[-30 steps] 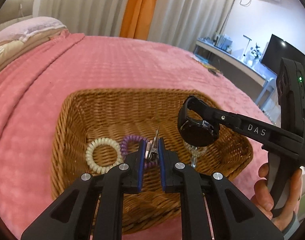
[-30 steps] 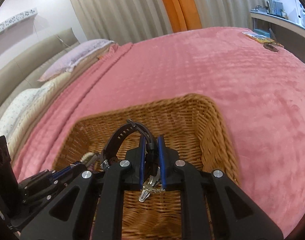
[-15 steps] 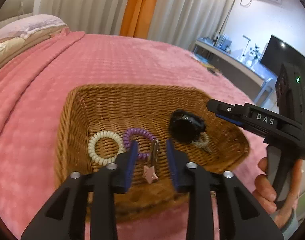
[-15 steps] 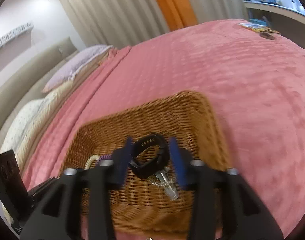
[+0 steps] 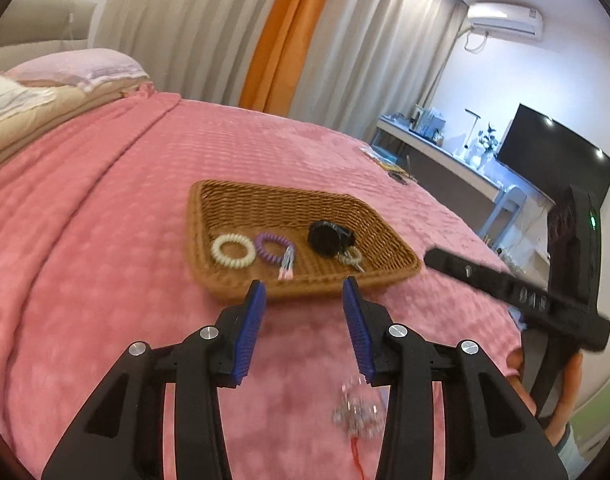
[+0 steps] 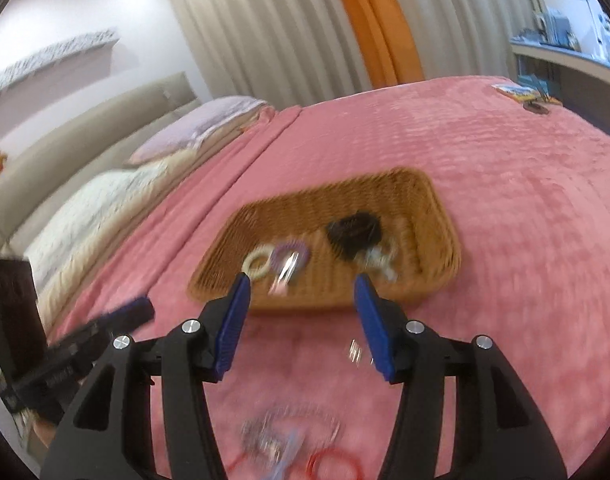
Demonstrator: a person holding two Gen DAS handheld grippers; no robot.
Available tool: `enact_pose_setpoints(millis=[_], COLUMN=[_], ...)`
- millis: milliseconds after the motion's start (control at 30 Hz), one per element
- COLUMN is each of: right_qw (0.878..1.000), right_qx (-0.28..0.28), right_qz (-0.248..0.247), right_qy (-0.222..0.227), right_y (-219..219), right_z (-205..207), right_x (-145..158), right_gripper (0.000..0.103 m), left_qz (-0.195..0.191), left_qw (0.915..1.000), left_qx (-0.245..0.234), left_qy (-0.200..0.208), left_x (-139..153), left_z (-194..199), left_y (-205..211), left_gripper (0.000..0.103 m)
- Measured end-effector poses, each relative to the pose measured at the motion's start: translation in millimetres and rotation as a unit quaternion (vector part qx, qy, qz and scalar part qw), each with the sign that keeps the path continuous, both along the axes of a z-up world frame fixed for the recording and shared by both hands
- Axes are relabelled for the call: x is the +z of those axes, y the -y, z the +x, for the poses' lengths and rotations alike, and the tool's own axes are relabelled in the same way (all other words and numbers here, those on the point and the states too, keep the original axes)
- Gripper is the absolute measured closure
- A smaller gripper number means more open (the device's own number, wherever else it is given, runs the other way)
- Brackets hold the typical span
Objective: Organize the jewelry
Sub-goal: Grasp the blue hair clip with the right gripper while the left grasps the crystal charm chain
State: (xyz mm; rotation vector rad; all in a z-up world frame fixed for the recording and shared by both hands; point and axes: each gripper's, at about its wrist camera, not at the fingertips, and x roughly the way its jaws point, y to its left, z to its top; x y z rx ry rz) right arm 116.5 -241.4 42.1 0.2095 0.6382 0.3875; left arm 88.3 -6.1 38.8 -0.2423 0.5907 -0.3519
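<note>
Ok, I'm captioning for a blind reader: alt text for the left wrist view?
An open left claw hangs over a pink bedspread, facing a wicker tray holding two coil hair ties, a hair clip and a black watch.

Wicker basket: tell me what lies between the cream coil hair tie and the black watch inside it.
In the left wrist view, a purple coil tie and a hair clip lie between the cream coil hair tie and black watch in the wicker basket.

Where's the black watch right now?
In the left wrist view, the black watch lies in the wicker basket, toward its right side, right of the purple coil hair tie and touching a silvery trinket.
</note>
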Motion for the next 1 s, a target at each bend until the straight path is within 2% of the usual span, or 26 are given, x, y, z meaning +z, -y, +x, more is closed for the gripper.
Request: enact_pose_setpoints(millis=[200, 300, 433, 467, 500, 833, 1000], right_qw=[0.998, 0.998, 0.996, 0.996, 0.995, 0.99, 0.989], right_qx=[-0.008, -0.009, -0.005, -0.003, 0.001, 0.005, 0.005], right_qz=[-0.068, -0.061, -0.048, -0.043, -0.039, -0.048, -0.066], right_qy=[-0.006, -0.032, -0.072, -0.08, -0.088, -0.135, -0.135], right_y=[-21.9, -21.8, -20.8, -21.4, -22.0, -31.7, -38.5], right_z=[-57.8, -73.3, -81.6, -82.1, -82.2, -65.3, -62.1], right_x=[-23.3, -41.4, -66.6, -71.7, -76.3, -93.0, -92.7], right_gripper=[0.052, 0.053, 0.073, 0.081, 0.083, 0.083, 0.084], left_qz=[-0.008, -0.008, -0.007, -0.003, 0.0, 0.002, 0.0], left_qw=[0.9999, 0.9998, 0.9994, 0.9992, 0.9989, 0.9962, 0.9948], left_qx=[0.012, 0.01, -0.005, -0.01, -0.016, -0.036, -0.049], left_qy=[-0.004, -0.011, -0.034, -0.037, -0.043, -0.079, -0.089], left_x=[-6.4, -14.4, -33.1, -37.1, -42.8, -69.1, -70.8], left_z=[-45.7, -56.9, -64.8, -66.7, -65.8, -56.2, -49.0], left_y=[-12.2, -14.4, -8.9, -6.6, -2.1, 14.2, 20.1], left_gripper=[0.064, 0.064, 0.064, 0.064, 0.064, 0.064, 0.064])
